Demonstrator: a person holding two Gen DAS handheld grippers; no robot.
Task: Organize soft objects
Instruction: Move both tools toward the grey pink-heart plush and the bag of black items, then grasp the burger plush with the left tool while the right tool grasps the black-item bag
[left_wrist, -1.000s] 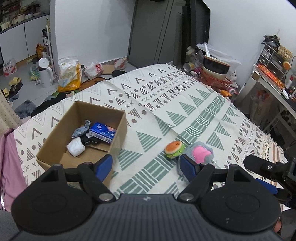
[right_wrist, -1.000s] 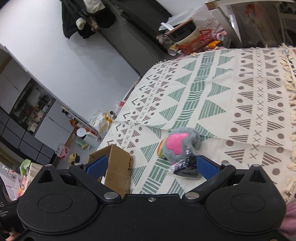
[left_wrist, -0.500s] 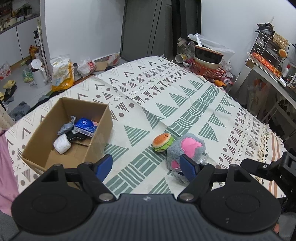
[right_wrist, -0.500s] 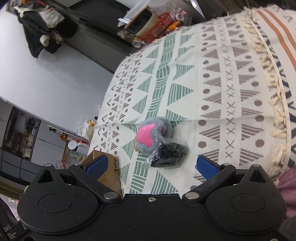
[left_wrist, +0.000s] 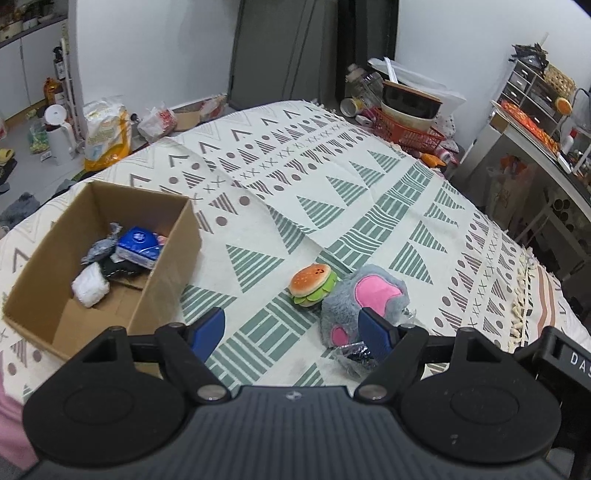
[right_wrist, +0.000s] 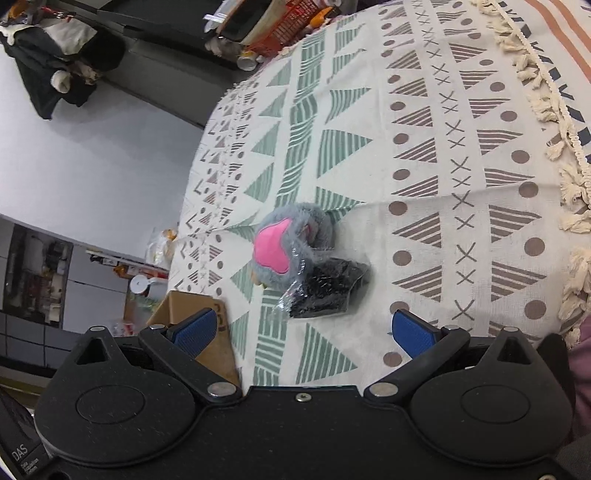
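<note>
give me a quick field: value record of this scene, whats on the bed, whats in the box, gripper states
surface: patterned blanket
box: open cardboard box, left side of the blanket
in box: blue packet, white bundle, dark items
loose on blanket: burger plush, grey and pink plush, clear bag of dark contents touching it
left gripper: open, empty
right gripper: open, empty, facing the bag

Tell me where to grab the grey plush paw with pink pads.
Pinch the grey plush paw across its rounded fluffy body from above, probably on the side away from the clear bag of black items that touches it, using the open right gripper.
</note>
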